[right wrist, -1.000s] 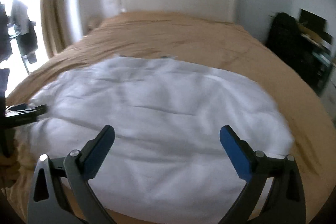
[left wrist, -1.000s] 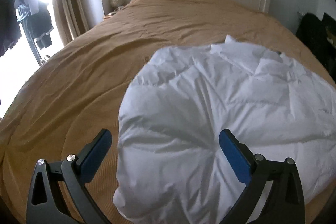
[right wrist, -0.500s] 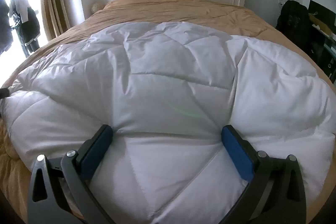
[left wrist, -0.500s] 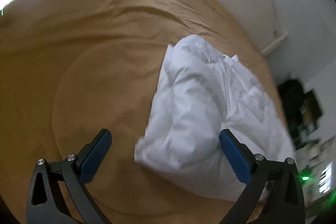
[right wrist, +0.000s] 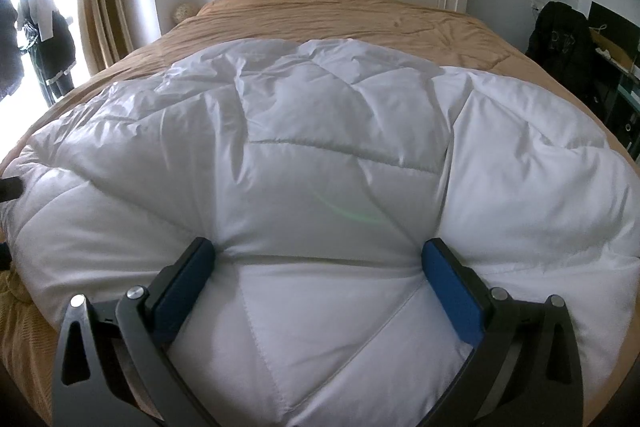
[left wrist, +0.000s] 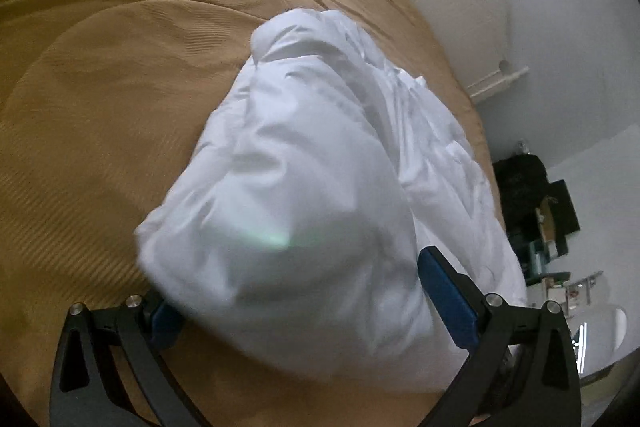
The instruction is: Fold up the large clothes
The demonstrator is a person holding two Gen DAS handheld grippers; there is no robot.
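Here one white quilt [right wrist: 320,155] lies between each gripper's spread fingers, left gripper [left wrist: 304,291] and right gripper [right wrist: 320,267].

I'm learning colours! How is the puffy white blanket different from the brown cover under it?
The white quilt is puffy, stitched into panels and bunched up; the brown bedspread is thin and lies flat. The quilt covers only part of the bed; the bedspread covers all that shows. Both are soft bedding, both wrinkled.

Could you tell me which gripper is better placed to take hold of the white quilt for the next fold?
Right. The right gripper is open with the white quilt squarely between its fingers; the left gripper views it tilted.
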